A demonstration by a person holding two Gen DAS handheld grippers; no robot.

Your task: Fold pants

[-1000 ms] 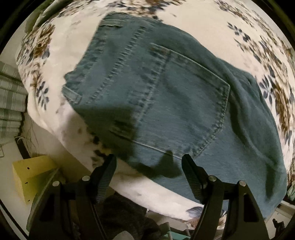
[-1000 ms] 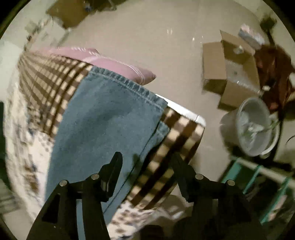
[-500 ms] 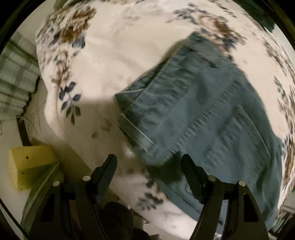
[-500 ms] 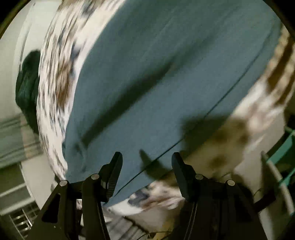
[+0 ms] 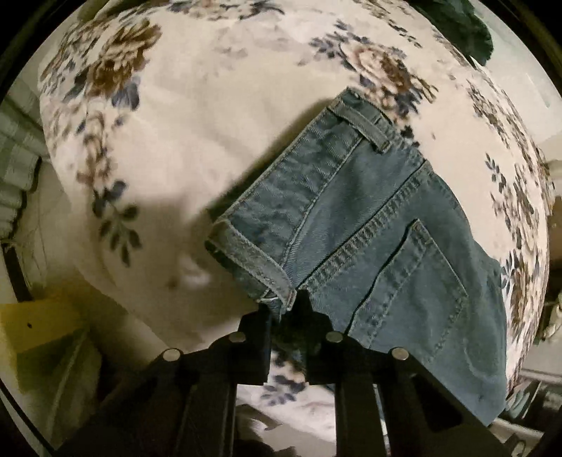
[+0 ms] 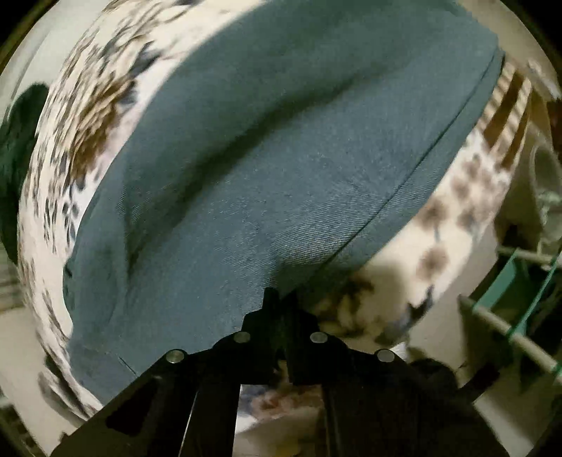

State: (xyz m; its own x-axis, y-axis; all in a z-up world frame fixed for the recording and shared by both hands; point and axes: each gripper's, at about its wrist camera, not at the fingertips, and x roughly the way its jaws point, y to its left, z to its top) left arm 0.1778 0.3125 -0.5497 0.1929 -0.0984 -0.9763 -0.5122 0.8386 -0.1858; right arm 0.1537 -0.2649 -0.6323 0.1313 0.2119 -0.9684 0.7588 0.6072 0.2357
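Blue denim jeans (image 5: 379, 225) lie on a floral bedspread (image 5: 196, 116). In the left wrist view I see the waistband corner (image 5: 253, 260), a belt loop and a back pocket (image 5: 418, 284). My left gripper (image 5: 286, 306) is shut on the waistband corner at its near edge. In the right wrist view the jeans' leg (image 6: 281, 175) fills most of the frame. My right gripper (image 6: 281, 302) is shut on the near edge of the leg fabric.
A dark green garment (image 5: 467, 24) lies at the far side of the bed. A yellow box (image 5: 38, 327) stands on the floor at the left. A checked blanket patch (image 6: 505, 102), a white bucket (image 6: 546, 197) and a teal rack (image 6: 509, 298) are at the right.
Both grippers went from open to shut. The left one moved to the waistband corner and closed on it. The right one swung from the leg hem to the leg's edge and closed on it.
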